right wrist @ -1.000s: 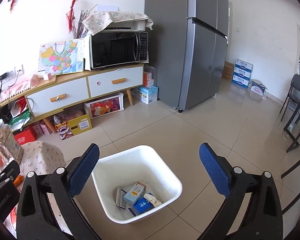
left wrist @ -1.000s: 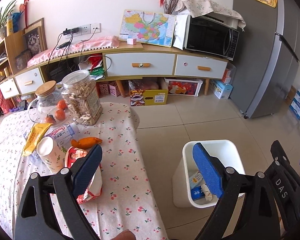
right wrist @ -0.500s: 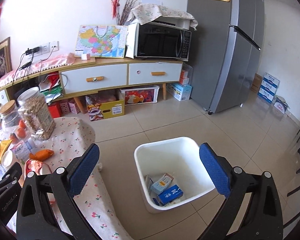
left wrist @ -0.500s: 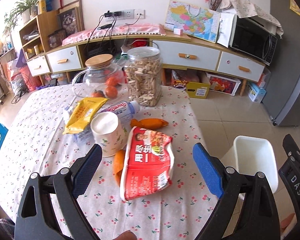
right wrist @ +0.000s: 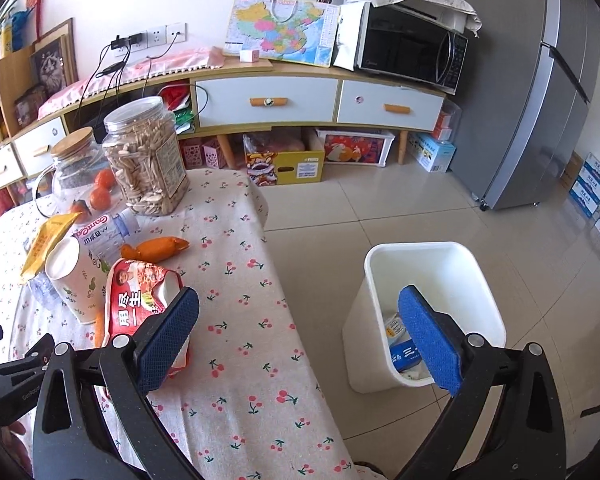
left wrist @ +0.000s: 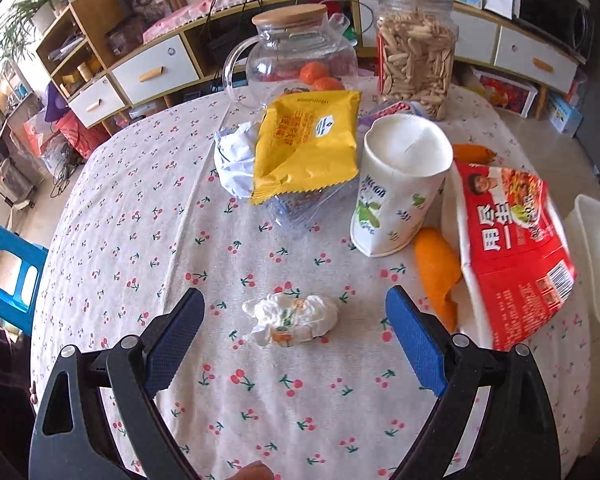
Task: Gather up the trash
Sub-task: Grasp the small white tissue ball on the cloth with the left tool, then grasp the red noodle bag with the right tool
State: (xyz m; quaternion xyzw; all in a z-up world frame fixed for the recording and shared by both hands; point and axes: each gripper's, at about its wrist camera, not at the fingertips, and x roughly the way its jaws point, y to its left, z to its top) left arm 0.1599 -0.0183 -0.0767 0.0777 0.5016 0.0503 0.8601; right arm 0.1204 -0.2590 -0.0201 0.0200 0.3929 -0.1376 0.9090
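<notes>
We see left claw [left wrist: 294, 334] spread wide w/ crumpled soft tissue wad [left wrist: 291, 319] between pads; right claw [right wrist: 298, 338] apart, empty, nr smooth white bin [right wrist: 428, 316].

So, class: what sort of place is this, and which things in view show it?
Probably a home dining and living room: a cloth-covered table strewn with snack wrappers, a microwave on a sideboard, and a fridge.

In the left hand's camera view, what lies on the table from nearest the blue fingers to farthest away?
Crumpled tissue → paper cup → yellow snack bag → glass jug with wooden lid.
</notes>
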